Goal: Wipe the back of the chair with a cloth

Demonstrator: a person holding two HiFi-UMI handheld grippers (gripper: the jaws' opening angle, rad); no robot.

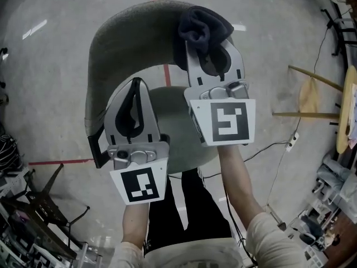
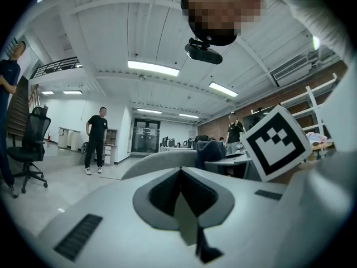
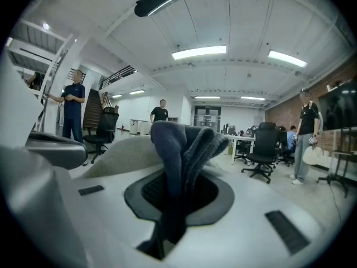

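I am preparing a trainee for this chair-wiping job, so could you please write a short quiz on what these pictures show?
1. Multiple choice: what is the right gripper shut on?
A) a white sponge
B) the dark blue fabric cloth
C) nothing
2. True or false: the left gripper is open wide around a chair leg.
3. Fill in: in the head view, the cloth overlaps the top edge of the curved grey-green upholstered chair's ____.

Key: 1 B. 2 False: its jaws are together and hold nothing. 3 backrest.
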